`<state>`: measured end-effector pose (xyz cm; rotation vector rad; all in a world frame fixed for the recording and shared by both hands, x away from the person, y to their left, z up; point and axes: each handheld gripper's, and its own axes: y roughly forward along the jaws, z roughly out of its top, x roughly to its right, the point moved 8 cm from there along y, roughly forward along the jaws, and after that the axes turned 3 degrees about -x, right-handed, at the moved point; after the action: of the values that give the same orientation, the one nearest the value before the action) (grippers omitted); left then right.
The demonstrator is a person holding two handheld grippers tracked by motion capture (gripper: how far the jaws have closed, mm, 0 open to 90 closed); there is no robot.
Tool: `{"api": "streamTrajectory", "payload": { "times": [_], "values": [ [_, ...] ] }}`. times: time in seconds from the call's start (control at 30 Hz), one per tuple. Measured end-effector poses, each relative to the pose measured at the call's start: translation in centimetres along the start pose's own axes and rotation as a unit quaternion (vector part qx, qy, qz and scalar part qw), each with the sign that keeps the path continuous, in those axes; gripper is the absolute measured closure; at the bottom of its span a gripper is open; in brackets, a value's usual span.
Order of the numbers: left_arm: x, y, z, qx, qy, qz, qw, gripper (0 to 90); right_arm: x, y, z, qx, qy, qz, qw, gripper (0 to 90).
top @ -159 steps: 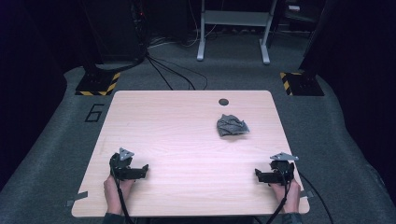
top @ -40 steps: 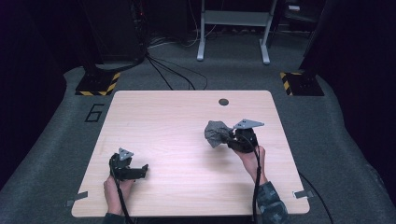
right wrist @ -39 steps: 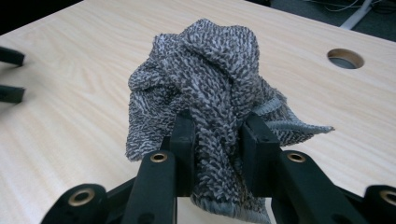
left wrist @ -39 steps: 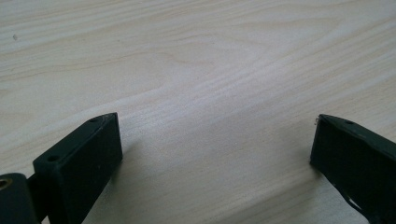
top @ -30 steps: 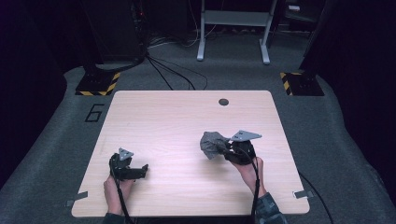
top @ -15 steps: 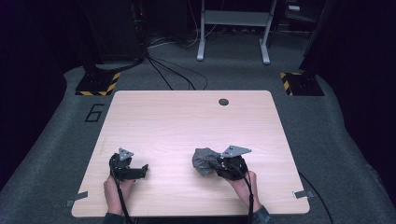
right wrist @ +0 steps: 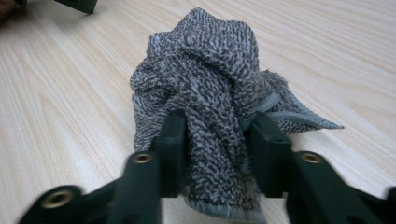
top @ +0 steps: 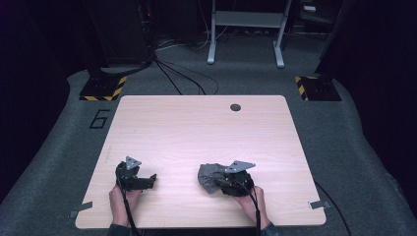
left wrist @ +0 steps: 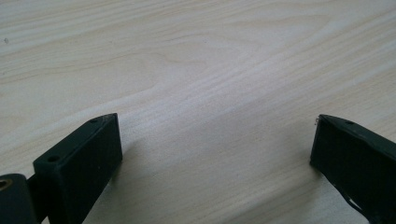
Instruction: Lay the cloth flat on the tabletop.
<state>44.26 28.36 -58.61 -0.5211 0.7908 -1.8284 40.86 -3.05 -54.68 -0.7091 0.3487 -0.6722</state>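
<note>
Cloth (right wrist: 210, 98) bunched between right gripper (top: 227, 184) jaws that have just been opening, left gripper (top: 142, 182) jaws wide, table (top: 196, 128) bare ahead.

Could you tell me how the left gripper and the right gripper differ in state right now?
The left gripper has its jaws spread wide over bare table, with nothing between them; the right gripper has the crumpled grey cloth between its jaws, which have just been opening. The left gripper sits apart from the cloth; the right is up against it. Both rest low at the table's near edge.

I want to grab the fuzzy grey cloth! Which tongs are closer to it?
Right. The right tongs sit around the grey cloth; the left tongs rest apart, open.
</note>
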Motion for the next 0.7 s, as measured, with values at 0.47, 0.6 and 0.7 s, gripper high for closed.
{"api": "streamTrajectory", "payload": {
  "times": [0.47, 0.6, 0.7],
  "values": [
    [7.6, -2.5, 3.0, 0.029, 0.067, -0.113, 0.9909, 4.0, 2.7, -4.8, 0.3, 0.043, 0.034, -0.027, 0.9981, 27.0],
    [10.5, -2.5, 4.3, 0.032, 0.093, -0.143, 0.9849, 5.0, 3.4, -5.0, 0.1, 0.042, 0.042, -0.033, 0.9977, 28.0],
    [12.5, -2.6, 5.2, 0.037, 0.114, -0.158, 0.9801, 7.2, 3.7, -5.0, -0.1, 0.041, 0.045, -0.031, 0.9977, 29.4]
  ]
}}
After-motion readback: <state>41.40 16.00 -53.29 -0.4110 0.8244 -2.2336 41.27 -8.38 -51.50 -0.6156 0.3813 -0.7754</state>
